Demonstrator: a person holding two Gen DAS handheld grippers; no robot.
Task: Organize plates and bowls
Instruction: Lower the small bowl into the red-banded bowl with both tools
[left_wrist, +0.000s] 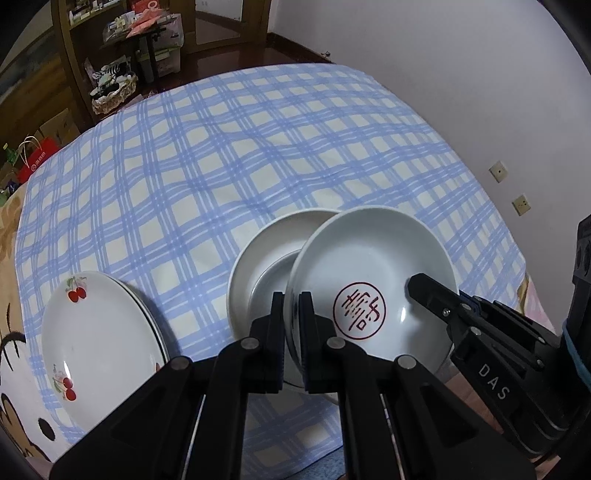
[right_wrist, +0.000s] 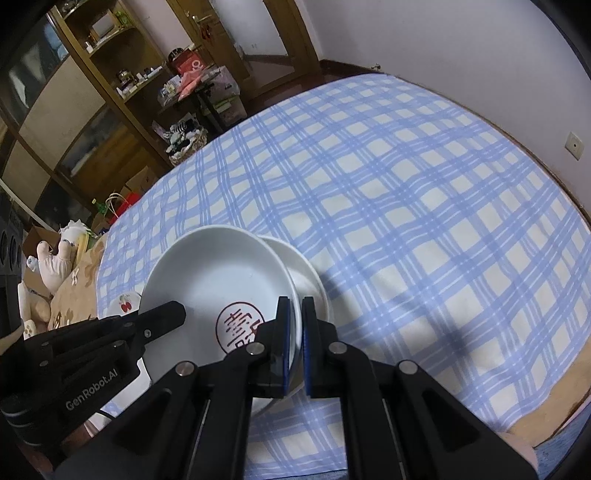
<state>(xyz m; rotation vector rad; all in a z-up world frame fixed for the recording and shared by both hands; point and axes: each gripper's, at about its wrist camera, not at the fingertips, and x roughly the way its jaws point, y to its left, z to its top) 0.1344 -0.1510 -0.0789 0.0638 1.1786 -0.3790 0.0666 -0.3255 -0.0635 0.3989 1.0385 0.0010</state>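
Left wrist view: left gripper (left_wrist: 291, 325) and DAS-marked right gripper (left_wrist: 415, 286) both pinch the red-sealed plate (left_wrist: 369, 266)

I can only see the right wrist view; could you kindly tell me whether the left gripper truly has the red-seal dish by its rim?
Observer: Yes, the left gripper is shut on the rim of the red-seal dish, with one finger on either side of it.
Operator: Thank you. I can see only a sliver of a cherry plate; is it lying alone?
Observer: No, the cherry plate rests on a second plate, whose rim shows along its right edge.
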